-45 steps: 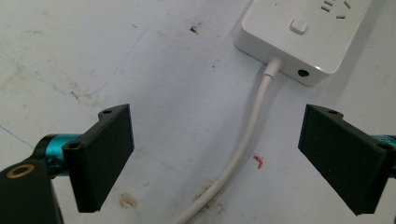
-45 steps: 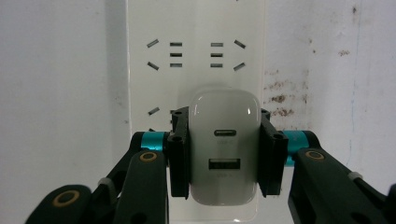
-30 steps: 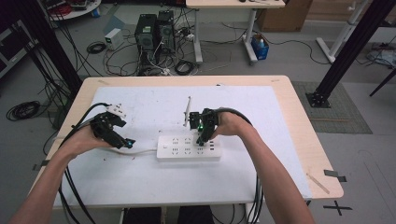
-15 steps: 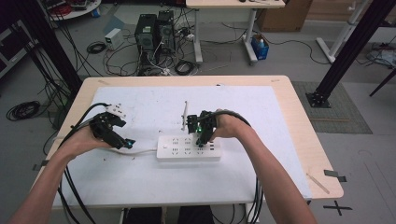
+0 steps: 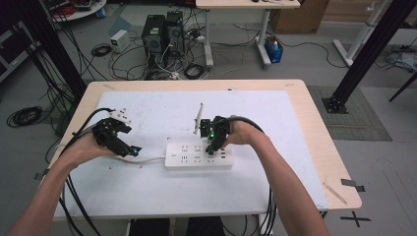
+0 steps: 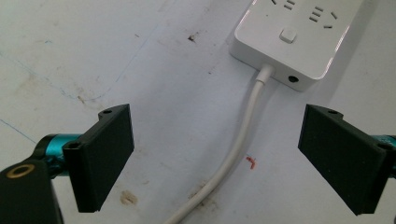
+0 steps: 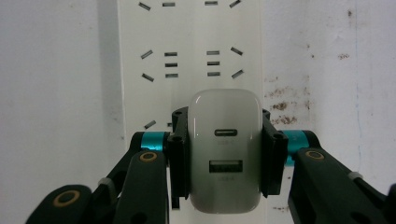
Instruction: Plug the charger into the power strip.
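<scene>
Two grippers work over a white mat (image 5: 147, 196) that covers most of a wooden table (image 5: 339, 167). A white power strip (image 5: 196, 155) lies flat near the middle of the mat, a little toward the table's near edge, with its long side along that edge.

The right gripper (image 5: 212, 147) points down at the strip's right half. Its jaws are clenched on a white charger (image 7: 225, 158), one pad on each side. The right gripper view shows the charger's face with two ports, one small oval above one wider slot, and the strip's sockets behind it. Whether its pins sit in a socket cannot be seen.

The left gripper (image 5: 132, 150) is held just off the strip's left end, toward the table's left edge. Its jaws are released and wide apart, with nothing gripped. Between them, in the left gripper view, the strip's white cord (image 6: 233, 154) runs across the mat from the strip's end, beside a square button (image 6: 288, 35).
</scene>
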### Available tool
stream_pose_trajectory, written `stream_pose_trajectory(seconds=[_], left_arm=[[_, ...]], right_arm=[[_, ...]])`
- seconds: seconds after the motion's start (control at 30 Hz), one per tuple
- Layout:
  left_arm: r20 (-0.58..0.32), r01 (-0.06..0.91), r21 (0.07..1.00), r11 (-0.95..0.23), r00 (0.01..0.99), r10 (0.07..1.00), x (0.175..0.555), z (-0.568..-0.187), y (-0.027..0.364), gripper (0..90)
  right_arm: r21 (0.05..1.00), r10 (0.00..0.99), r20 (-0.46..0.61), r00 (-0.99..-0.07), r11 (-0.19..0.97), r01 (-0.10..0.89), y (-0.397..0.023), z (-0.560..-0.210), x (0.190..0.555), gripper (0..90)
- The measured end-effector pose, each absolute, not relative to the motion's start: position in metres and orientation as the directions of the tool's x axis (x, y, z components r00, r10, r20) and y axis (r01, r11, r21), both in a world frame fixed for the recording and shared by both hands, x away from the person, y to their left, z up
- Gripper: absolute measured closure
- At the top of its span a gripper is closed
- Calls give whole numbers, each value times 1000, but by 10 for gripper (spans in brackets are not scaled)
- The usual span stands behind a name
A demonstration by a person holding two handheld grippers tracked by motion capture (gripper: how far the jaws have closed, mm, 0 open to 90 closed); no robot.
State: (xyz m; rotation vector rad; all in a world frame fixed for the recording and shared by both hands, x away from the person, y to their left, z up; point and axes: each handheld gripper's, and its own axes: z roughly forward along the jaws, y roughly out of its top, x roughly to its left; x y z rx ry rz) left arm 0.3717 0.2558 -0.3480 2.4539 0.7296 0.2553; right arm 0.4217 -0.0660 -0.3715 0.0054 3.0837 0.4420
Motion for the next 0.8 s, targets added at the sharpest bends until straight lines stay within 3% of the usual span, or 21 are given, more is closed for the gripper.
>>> stream_pose_trajectory(seconds=[0.6,0.73,0.8], left_arm=[[22,439,568,-696,838,546,372,-345,264,106],[19,443,568,-694,836,549,373,-344,266,106],[18,442,561,-700,839,544,374,-344,267,105]], right_arm=[[316,19,-31,-999,949,8,-69,-372,421,613],[300,49,-34,-998,953,37,-66,-371,419,472],[292,46,-31,-998,956,35,-65,-370,418,472]])
